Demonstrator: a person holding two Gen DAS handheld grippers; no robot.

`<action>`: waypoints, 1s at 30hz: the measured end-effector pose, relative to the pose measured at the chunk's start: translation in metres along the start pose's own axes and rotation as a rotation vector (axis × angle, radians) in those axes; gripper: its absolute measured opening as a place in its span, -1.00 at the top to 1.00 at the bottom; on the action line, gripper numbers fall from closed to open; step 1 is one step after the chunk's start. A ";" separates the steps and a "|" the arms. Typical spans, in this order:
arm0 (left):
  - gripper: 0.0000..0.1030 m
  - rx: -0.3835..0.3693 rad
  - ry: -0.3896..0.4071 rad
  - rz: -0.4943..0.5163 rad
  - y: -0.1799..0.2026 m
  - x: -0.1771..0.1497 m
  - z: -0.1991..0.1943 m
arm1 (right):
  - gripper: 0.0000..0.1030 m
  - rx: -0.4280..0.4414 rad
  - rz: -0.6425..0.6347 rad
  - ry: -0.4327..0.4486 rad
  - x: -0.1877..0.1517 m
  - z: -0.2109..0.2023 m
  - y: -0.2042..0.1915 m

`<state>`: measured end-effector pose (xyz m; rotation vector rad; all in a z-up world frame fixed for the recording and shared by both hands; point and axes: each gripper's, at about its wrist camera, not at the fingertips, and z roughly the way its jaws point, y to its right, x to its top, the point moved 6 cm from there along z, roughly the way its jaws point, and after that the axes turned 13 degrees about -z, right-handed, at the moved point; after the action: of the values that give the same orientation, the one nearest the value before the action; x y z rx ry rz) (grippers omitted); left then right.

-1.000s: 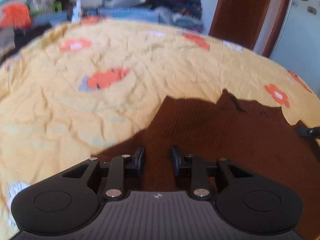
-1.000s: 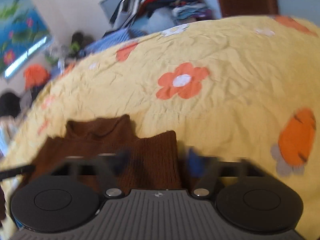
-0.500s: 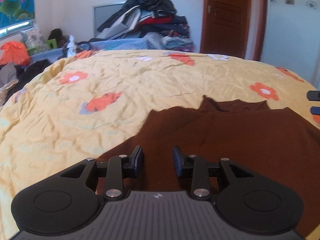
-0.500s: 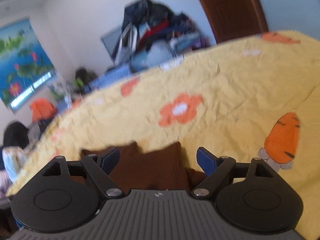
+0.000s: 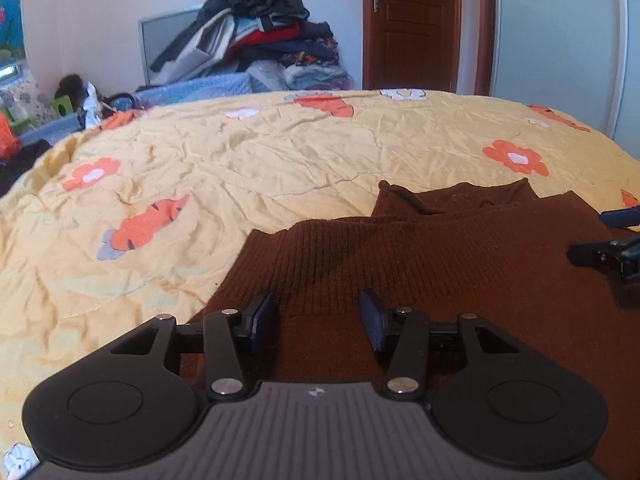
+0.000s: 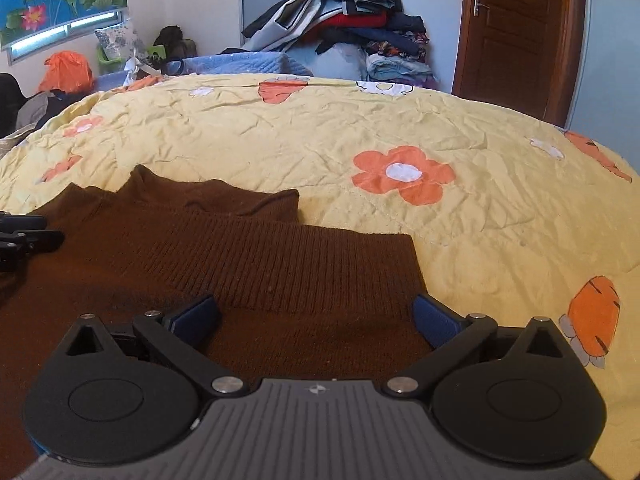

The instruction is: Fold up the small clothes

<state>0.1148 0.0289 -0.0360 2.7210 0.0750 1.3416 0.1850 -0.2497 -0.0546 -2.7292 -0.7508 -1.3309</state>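
A brown knitted sweater (image 5: 440, 248) (image 6: 260, 256) lies flat on the yellow flowered bedspread (image 5: 280, 152) (image 6: 320, 128), its ribbed hem folded up toward the collar. My left gripper (image 5: 316, 308) hovers over the sweater's left part. Its jaws are opening and the pads press on nothing. My right gripper (image 6: 314, 306) stands over the sweater's right edge, jaws opening wide, with cloth below them but not gripped. Each gripper shows at the edge of the other's view: the right gripper (image 5: 600, 240) and the left gripper (image 6: 24, 232).
A tall pile of clothes (image 5: 260, 40) (image 6: 344, 20) rises behind the bed's far edge. A brown door (image 5: 412, 20) (image 6: 516, 32) stands at the back right. An orange bag (image 6: 66, 70) and clutter sit at the far left.
The right jaws went from nearly shut to wide apart. The left jaws widened too. Both views rolled level, and the sweater's folded hem now lies released on the bed.
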 end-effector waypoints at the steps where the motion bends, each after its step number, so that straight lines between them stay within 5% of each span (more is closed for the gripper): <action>1: 0.03 0.036 0.028 0.009 0.000 -0.002 -0.009 | -1.00 0.002 0.003 0.003 0.000 -0.001 0.001; 2: -0.19 0.085 0.073 0.020 0.001 -0.002 -0.021 | -1.00 0.005 0.007 0.007 0.000 -0.001 0.000; 3: -0.55 0.090 0.118 0.033 0.001 -0.004 -0.033 | -1.00 0.009 0.014 0.013 0.000 -0.003 0.000; 5: -0.93 0.076 0.152 0.054 -0.001 -0.012 -0.047 | -1.00 0.015 0.024 0.021 -0.001 -0.004 0.002; 7: -0.97 0.139 0.071 0.083 -0.011 -0.030 -0.034 | -1.00 0.018 0.027 0.024 0.000 -0.003 0.003; 8: -0.97 0.102 0.077 0.019 -0.020 -0.029 -0.037 | -1.00 0.019 0.028 0.024 -0.001 -0.002 0.003; 11: -0.97 0.183 0.057 -0.121 -0.045 -0.024 -0.044 | -1.00 0.017 0.026 0.025 0.000 -0.003 0.003; 14: -0.94 0.183 0.087 -0.284 -0.059 -0.032 -0.078 | -1.00 0.022 0.035 0.029 -0.001 -0.003 0.003; 19: -0.93 0.115 0.044 -0.686 -0.079 -0.086 -0.129 | -1.00 0.033 0.052 0.042 -0.002 -0.004 0.005; 22: -0.94 0.091 0.098 -0.767 -0.071 -0.109 -0.157 | -1.00 0.041 0.066 0.050 -0.002 -0.006 0.006; 26: -1.00 -0.016 0.046 -0.807 -0.051 -0.108 -0.156 | -1.00 0.050 0.082 0.060 -0.003 -0.008 0.008; 30: -0.98 -0.183 -0.020 -1.057 -0.050 -0.099 -0.137 | -1.00 0.054 0.090 0.066 -0.004 -0.010 0.009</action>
<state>-0.0539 0.0792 -0.0368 1.9630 1.1242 0.8987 0.1794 -0.2609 -0.0491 -2.6292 -0.6417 -1.3542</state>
